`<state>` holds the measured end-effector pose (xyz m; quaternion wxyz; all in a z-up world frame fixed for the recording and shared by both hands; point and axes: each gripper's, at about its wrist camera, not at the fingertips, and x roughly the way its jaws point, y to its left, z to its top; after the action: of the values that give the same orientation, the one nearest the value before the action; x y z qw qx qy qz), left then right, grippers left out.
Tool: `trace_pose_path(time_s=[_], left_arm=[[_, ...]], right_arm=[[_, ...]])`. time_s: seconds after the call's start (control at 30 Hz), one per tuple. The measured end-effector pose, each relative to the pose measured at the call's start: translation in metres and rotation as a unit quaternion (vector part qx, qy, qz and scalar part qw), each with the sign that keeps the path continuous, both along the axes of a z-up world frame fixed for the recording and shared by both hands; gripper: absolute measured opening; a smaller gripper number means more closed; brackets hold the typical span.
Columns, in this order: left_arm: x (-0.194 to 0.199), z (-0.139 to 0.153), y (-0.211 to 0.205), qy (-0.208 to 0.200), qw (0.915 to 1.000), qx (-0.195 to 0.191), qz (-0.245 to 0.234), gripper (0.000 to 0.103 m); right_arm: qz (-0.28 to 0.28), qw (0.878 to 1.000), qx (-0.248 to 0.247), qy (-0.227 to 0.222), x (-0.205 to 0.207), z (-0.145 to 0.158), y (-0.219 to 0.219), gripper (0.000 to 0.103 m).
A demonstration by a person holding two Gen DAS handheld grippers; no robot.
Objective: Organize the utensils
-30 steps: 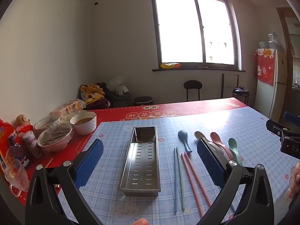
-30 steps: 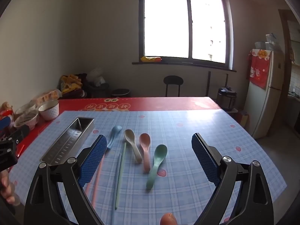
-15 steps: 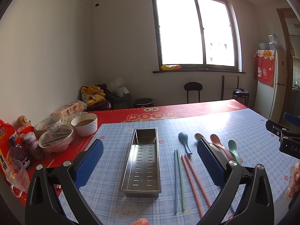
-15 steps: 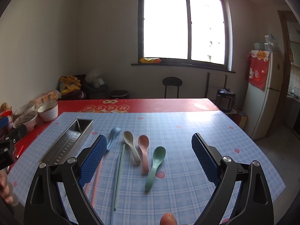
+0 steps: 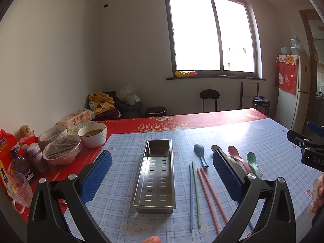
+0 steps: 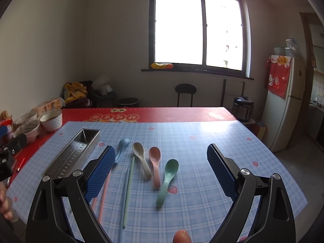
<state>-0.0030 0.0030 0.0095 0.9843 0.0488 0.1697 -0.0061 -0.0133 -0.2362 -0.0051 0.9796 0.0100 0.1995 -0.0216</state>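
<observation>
both tongs, left tongs [image 5: 162,174] and right tongs [image 6: 161,172], gape empty above the desk [image 6: 212,141]; metal tray [image 5: 156,176] left of what seem chopsticks [image 5: 210,194].

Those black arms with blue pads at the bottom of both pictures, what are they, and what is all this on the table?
They are handheld grippers, one in each of a person's hands, each with a camera looking forward along its two fingers. One picture comes from the left gripper, the other from the right gripper. Both are open and hold nothing. On the blue checked tablecloth lies an empty metal tray. Beside it are four spoons: blue spoon, beige spoon, pink spoon and green spoon. Next to them lie the chopsticks. Bowls and packets stand at the table's left edge.
</observation>
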Motion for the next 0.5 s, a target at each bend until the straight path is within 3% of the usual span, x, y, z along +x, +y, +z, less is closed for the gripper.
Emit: trace_pose_path(time_s=[0.5], left_arm=[[-0.0004, -0.0015, -0.0012, 0.003, 1.0, 0.0, 0.0, 0.098]], right_arm=[[-0.003, 1.0, 0.001, 0.002, 0.0016, -0.0031, -0.0026, 0.089]])
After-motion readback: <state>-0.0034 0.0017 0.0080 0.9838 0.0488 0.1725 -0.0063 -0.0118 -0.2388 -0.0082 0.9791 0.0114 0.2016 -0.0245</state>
